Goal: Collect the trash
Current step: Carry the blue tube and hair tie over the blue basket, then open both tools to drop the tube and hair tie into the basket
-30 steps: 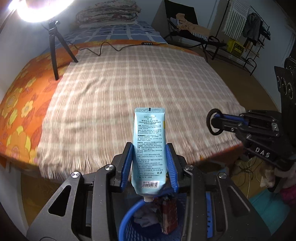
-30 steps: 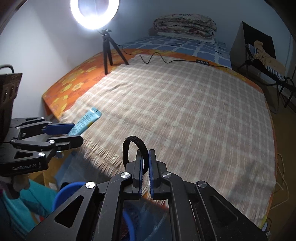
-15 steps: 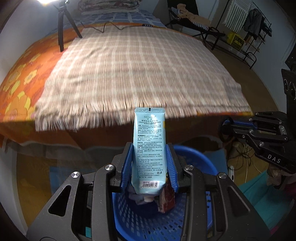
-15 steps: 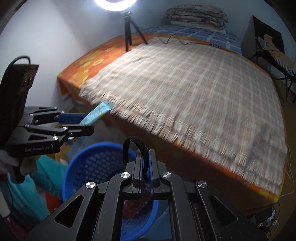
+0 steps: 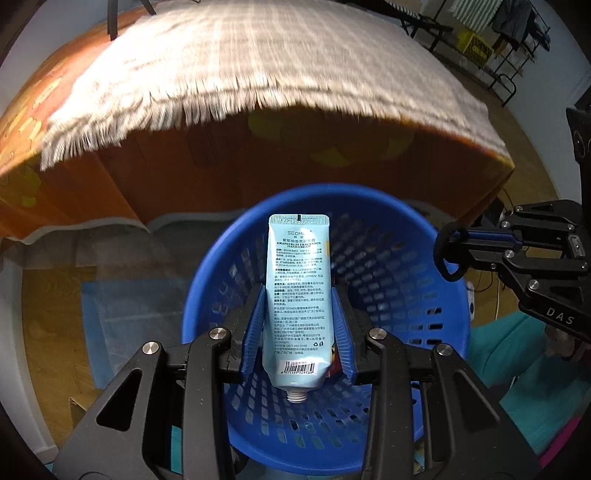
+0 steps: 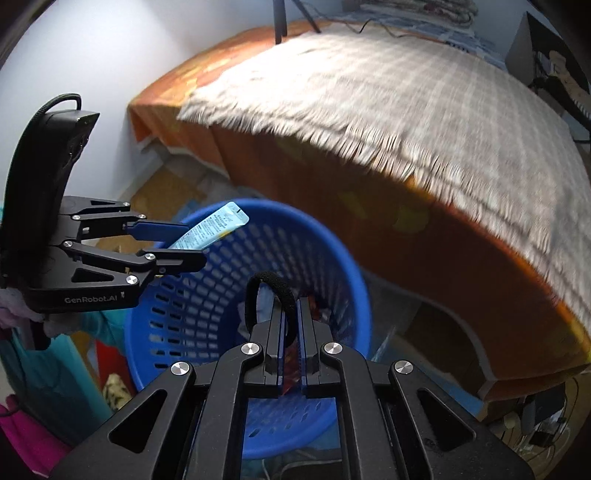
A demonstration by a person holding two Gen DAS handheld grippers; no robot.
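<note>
Bedroom scene. A bed with an orange flowered sheet (image 5: 229, 162) fills the top of both views, and a fringed plaid blanket (image 5: 258, 62) lies over it, blurred. Wood floor (image 5: 48, 314) shows at 9 o'clock in the left wrist view, and a metal rack (image 5: 506, 48) stands by the wall at 1 o'clock. A tripod leg (image 6: 279, 18) rises at 12 o'clock in the right wrist view.

One blue basket (image 5: 388, 236) sits on the floor just beside the bed, with some wrappers (image 6: 321, 314) inside, too hidden to count.

One hand cream tube (image 5: 297, 295), light blue with its cap end toward the camera, is clamped between the blue pads of the left gripper (image 5: 298, 328), directly above the basket opening.

One black hair tie (image 6: 271, 295) is pinched in the right gripper (image 6: 291, 332), fingers nearly together on it, also over the basket. In the left wrist view that gripper sits at 3 o'clock, above the basket rim.
</note>
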